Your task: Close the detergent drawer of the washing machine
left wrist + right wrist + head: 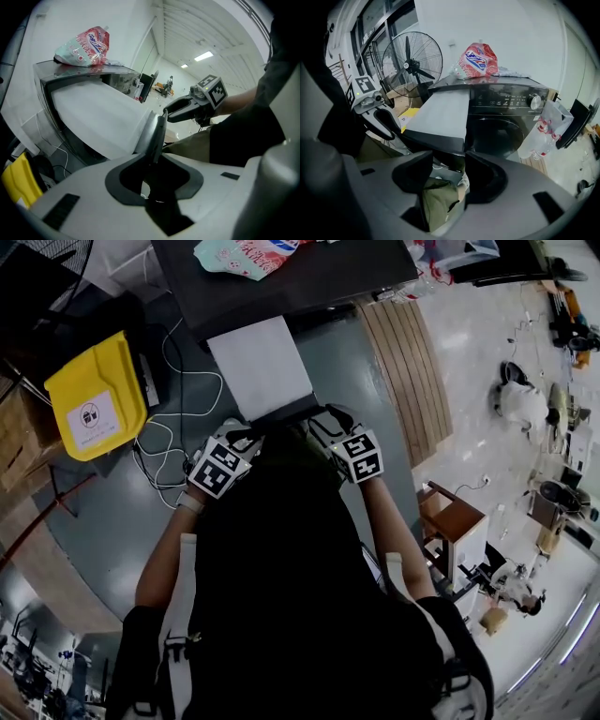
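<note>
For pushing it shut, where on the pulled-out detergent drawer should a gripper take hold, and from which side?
The dark front panel of the detergent drawer, approached head-on from the front. The drawer juts straight out of the washing machine, so force along its length should slide it home.

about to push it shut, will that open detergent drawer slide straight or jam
The detergent drawer looks rigid and pulled far out, so it probably slides without flexing. Being so long, it may skew under a one-sided push.
</note>
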### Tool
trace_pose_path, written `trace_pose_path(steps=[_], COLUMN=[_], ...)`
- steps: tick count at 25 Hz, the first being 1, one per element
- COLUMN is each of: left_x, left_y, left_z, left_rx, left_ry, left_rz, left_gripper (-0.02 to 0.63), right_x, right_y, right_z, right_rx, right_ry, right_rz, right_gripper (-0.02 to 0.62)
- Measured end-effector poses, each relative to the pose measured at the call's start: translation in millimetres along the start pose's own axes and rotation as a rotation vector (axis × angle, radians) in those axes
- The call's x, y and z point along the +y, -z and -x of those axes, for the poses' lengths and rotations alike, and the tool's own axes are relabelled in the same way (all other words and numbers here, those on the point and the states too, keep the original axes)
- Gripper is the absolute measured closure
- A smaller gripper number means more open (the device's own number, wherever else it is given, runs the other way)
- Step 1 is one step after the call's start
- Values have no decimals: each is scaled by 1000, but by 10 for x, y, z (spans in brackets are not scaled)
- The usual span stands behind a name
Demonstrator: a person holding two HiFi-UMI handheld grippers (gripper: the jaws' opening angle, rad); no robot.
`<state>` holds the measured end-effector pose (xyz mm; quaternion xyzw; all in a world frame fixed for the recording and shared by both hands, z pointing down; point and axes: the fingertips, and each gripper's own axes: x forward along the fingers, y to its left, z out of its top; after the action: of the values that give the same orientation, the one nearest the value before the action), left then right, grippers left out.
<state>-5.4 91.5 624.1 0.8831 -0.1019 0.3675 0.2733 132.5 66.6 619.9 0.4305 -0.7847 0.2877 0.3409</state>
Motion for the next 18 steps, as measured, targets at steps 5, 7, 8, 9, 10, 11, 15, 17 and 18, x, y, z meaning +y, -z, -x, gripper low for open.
trace_pose_path(steps=[5,7,8,9,10,11,15,17,18], left_x=[11,15,14,14,19,30,96,137,162], left_y=[-27,-35,-33,-26,-18,-11,-27,-63,-70], left_z=[5,18,23,32,40,48,81,97,102], left_rx=[10,7,7,11,16,19,9,-3,-7], left_ry=[-23,-22,-20,-18,-18,-21,-39,-49,-55], left_rz=[-27,-24,-19,-13,-9,-6,9,13,13], left_gripper=[514,514,514,514,513,513,513,512,512], right_x=[-3,2,6,11,15,18,1,-13,-16], right_y=[-21,-32,-30,-27,-28,-34,-97,-133,-150], right_z=[8,14,16,17,16,15,5,-18,-29], right_rx=[-8,-11,-12,-12,-13,-14,-23,-23,-22], right_ry=[-3,-8,-10,-12,-14,-15,-22,-26,-29], right_rz=[-5,-4,-3,-2,-1,0,14,23,26], right_gripper=[374,377,379,380,383,385,400,407,408])
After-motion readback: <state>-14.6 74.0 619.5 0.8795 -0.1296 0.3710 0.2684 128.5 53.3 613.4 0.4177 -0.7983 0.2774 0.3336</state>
